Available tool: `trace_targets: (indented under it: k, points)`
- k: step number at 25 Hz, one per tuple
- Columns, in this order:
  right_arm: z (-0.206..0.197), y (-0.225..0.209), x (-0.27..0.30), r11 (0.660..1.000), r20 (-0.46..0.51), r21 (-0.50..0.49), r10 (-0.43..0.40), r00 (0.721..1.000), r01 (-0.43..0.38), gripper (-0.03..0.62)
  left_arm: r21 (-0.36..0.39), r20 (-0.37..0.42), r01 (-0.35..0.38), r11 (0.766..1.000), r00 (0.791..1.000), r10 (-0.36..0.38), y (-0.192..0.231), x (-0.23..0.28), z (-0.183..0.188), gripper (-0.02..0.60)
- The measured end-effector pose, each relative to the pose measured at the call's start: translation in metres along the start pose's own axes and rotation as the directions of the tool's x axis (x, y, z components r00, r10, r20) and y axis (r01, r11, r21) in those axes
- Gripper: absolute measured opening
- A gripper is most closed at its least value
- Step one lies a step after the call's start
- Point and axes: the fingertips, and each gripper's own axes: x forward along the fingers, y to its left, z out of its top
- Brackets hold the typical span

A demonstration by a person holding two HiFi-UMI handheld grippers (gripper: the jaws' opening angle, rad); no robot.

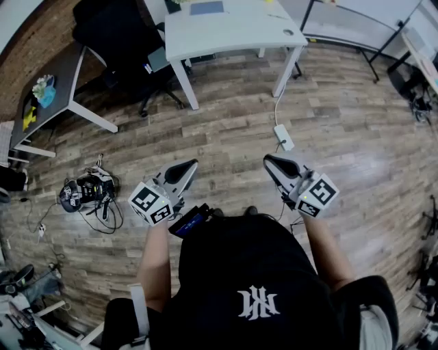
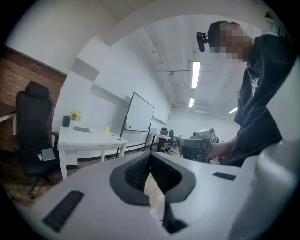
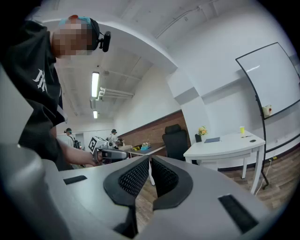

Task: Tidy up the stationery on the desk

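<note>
A white desk (image 1: 233, 31) stands well ahead of me across the wood floor. On it lie a grey-blue pad (image 1: 206, 7) and a small dark round item (image 1: 288, 31). The right gripper view also shows a yellow cup (image 3: 242, 130) and a flower pot (image 3: 202, 131) on that desk (image 3: 225, 143). I hold my left gripper (image 1: 186, 168) and right gripper (image 1: 272, 163) at waist height, far from the desk. Both are shut, tips touching, with nothing between them. The left gripper view shows its jaws (image 2: 150, 157) closed, and the right gripper view shows the same (image 3: 150, 160).
A black office chair (image 1: 116, 41) stands left of the white desk. A grey desk (image 1: 51, 89) with small items is further left. A power strip (image 1: 283, 137) and its cable lie on the floor ahead, tangled gear (image 1: 89, 193) to my left, a whiteboard (image 3: 276, 79) beyond.
</note>
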Motion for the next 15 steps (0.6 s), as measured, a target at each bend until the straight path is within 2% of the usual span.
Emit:
trace_targets:
  k: [4,15]
  points:
    - [0.002,-0.001,-0.001,1.000,-0.017,-0.017,-0.001,1.000,0.001,0.044,0.015,0.020,0.008,1.000,1.000,-0.008,0.002,-0.001,-0.001,0.003]
    - [0.003,0.005,-0.018,1.000,0.013,-0.004,0.016,1.000,-0.016,0.044,0.005,-0.003,-0.014,1.000,1.000,0.014,-0.024,-0.002,-0.005,0.003]
